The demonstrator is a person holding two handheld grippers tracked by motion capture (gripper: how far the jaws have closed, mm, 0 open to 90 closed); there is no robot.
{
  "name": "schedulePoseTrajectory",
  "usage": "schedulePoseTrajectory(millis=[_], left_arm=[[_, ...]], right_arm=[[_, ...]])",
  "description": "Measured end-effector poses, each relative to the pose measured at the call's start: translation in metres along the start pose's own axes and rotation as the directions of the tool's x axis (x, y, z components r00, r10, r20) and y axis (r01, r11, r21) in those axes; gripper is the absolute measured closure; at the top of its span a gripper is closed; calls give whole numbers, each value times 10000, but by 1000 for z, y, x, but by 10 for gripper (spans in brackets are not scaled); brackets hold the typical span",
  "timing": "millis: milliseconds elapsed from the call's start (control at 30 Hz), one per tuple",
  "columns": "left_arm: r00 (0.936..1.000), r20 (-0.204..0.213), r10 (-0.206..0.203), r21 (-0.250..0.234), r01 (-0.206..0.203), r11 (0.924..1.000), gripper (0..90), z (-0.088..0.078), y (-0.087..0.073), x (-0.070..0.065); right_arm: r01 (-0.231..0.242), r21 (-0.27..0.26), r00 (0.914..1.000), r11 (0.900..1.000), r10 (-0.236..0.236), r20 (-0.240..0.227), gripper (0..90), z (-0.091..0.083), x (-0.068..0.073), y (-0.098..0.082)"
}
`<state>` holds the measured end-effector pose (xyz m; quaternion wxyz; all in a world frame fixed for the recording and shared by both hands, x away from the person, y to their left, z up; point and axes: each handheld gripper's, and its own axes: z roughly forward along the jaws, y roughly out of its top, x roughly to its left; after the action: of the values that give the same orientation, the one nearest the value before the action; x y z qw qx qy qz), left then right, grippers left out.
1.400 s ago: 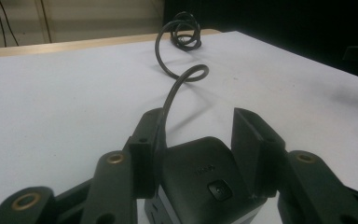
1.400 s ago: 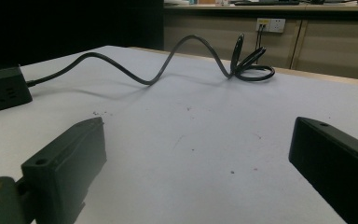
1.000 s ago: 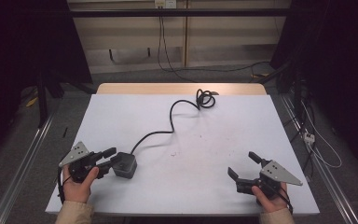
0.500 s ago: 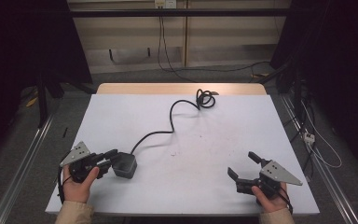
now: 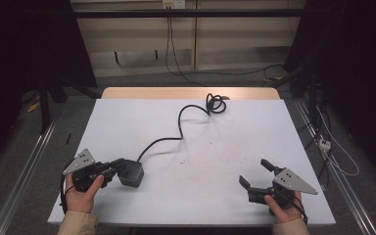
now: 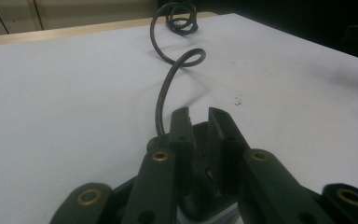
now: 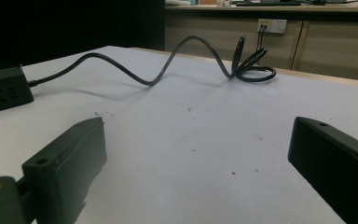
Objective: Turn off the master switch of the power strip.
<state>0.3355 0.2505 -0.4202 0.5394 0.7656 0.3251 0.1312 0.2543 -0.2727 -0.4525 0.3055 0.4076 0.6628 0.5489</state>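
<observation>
At the near left of the white table (image 5: 127, 122), the left gripper (image 5: 119, 165) has its fingers pinching a dark power cube (image 5: 131, 173) whose black cable (image 5: 180, 125) snakes to a coil at the far edge, while the right gripper (image 5: 259, 175), near right, holds its fingers spread over bare tabletop.

On the table (image 5: 293, 147), the power cube (image 5: 131, 174) sits near the left near corner, just right of the left gripper (image 5: 118, 167). Its cable (image 5: 182, 122) runs far and right to a coil (image 5: 216, 104) at the far edge. The right gripper (image 5: 256, 175) rests near the right near corner.
</observation>
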Motion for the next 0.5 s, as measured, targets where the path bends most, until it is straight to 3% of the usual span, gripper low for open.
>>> schedulePoseTrajectory(millis=[500], left_arm=[[9991, 431, 33, 152, -40, 9999, 900, -3, 3, -1]], right_arm=[[9, -17, 10000, 10000, -9, -2, 37, 0, -1, 0]])
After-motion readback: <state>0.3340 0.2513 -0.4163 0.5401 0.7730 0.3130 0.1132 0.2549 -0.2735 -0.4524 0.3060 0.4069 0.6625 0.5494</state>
